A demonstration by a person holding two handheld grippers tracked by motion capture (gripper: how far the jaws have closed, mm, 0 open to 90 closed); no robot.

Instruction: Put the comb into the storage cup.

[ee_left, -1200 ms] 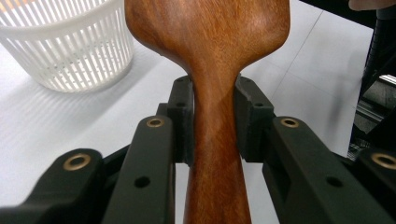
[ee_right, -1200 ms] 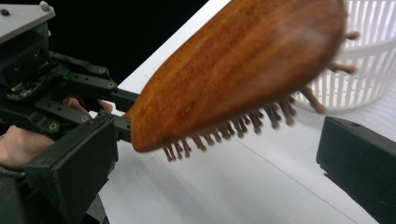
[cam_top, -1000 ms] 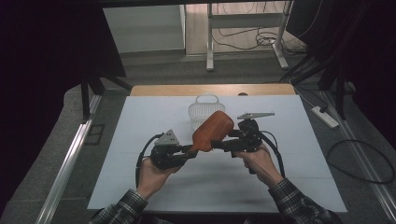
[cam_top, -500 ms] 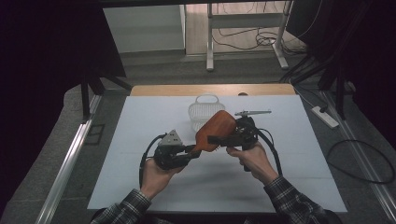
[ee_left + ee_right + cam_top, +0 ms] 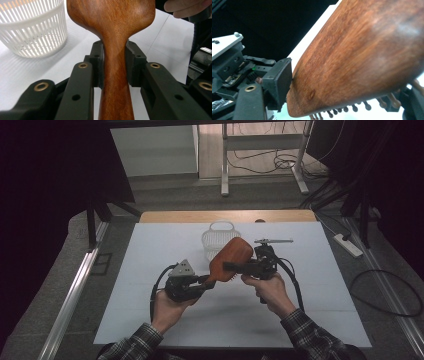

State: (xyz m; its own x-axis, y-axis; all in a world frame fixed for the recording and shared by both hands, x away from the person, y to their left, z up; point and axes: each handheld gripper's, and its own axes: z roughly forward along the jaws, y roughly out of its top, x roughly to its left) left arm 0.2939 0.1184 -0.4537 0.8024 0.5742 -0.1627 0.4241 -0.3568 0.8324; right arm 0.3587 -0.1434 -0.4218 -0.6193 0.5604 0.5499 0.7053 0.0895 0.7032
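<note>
Clamping the wooden hairbrush (image 5: 230,257) handle, the left hand-held gripper (image 5: 204,281) holds it; the right hand-held gripper (image 5: 229,265) has just been closing, one pad touching the brush head.

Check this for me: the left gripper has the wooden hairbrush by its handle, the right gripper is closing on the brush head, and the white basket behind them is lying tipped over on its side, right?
Not quite. The white basket stands upright on the table, as the high view shows. The rest holds: the left gripper clamps the wooden hairbrush by its handle, and the right gripper has just been closing its jaws on the brush head.
</note>
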